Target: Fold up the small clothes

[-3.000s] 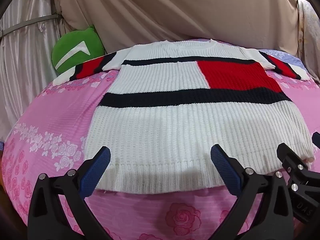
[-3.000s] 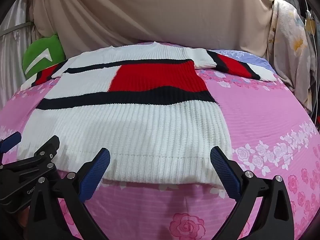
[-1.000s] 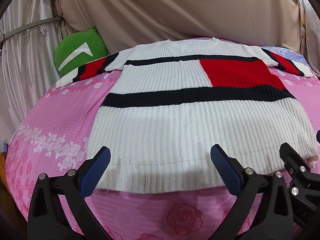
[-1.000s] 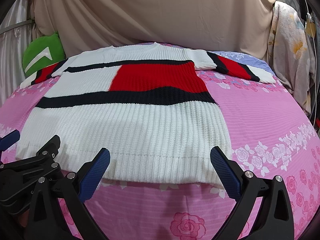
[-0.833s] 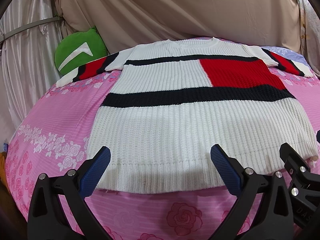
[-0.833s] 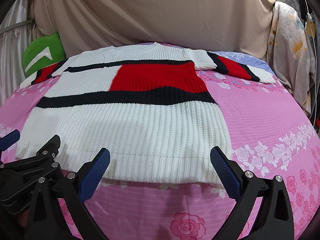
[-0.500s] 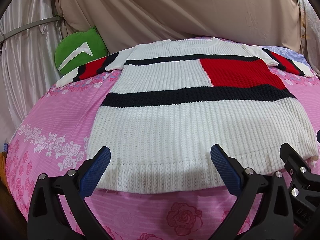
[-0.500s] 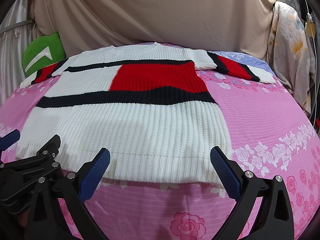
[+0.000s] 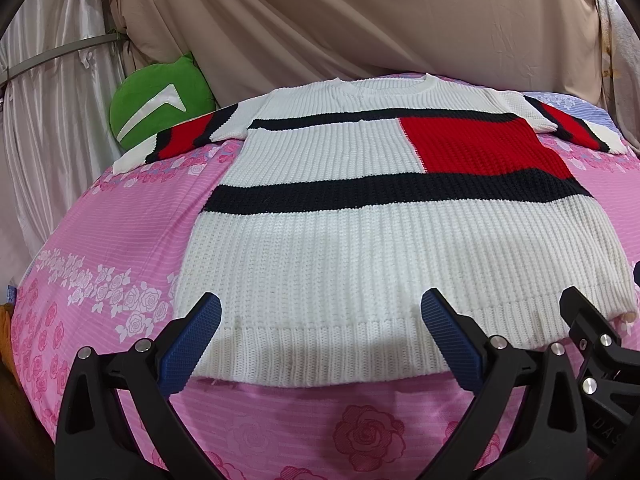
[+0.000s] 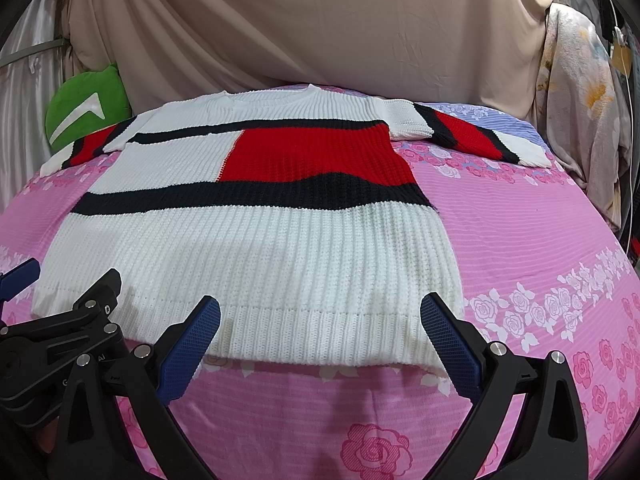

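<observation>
My left gripper [image 9: 320,344] is matte black plastic with two curved, ribbed arms. Each fingertip carries a dark blue pad [image 9: 190,346] with a fine cross-hatched grip. Round silver screws [image 9: 143,346] sit at the joints just behind the pads, toward six o'clock. My right gripper [image 10: 320,344] is built the same: black arms, blue textured pads [image 10: 450,346], silver screw heads [image 10: 496,347]. Pale moulded lettering marks its black body, only partly legible.

1 sweater [image 9: 360,240], 1 green cushion [image 9: 160,108], 2 grippers: left gripper [image 9: 320,332], right gripper [image 10: 320,330].
</observation>
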Tool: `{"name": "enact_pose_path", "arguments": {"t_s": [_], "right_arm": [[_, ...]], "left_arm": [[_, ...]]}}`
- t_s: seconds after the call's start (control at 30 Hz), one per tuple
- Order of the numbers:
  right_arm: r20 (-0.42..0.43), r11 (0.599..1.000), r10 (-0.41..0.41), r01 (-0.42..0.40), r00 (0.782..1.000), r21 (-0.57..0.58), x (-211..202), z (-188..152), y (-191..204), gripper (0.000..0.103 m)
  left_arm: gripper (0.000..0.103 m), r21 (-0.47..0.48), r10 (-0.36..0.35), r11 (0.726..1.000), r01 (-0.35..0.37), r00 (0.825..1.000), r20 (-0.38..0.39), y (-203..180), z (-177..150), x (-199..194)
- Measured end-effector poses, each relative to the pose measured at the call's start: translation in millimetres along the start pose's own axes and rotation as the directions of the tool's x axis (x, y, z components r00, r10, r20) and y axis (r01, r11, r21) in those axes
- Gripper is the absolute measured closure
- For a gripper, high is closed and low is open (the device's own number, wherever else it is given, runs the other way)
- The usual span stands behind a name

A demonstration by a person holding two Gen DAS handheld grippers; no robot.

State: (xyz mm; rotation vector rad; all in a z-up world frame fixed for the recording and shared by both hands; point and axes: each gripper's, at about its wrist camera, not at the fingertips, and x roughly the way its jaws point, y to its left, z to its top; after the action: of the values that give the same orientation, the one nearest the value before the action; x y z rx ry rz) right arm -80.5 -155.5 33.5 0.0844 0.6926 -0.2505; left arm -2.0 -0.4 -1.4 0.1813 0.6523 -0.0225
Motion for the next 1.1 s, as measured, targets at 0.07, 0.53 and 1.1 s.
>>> {"name": "enact_pose_path", "arguments": {"t_s": [0.07, 0.53, 1.1], "right_arm": [[0.000, 1.000, 0.001, -0.001, 1.000, 0.000, 0.1, 0.0, 0.0, 0.005], [0.004, 1.000, 0.008, -0.008, 1.000, -0.001, -2.0, -0.2, 0.5, 0.005], [0.048, 0.989, -0.074, 0.067, 0.996, 0.134, 16.1, 78.7, -177.5, 0.005]], "left_arm": [[0.005, 0.000, -0.001, 1.000, 0.001, 1.000, 0.000, 0.0, 0.0, 0.0], [0.005, 0.000, 0.006, 1.000, -0.006, 1.000, 0.006, 0.6, -0.9, -2.0], [0.005, 0.009, -0.027, 1.000, 0.026, 0.992, 0.127, 51.9, 66.8, -15.4]]}}
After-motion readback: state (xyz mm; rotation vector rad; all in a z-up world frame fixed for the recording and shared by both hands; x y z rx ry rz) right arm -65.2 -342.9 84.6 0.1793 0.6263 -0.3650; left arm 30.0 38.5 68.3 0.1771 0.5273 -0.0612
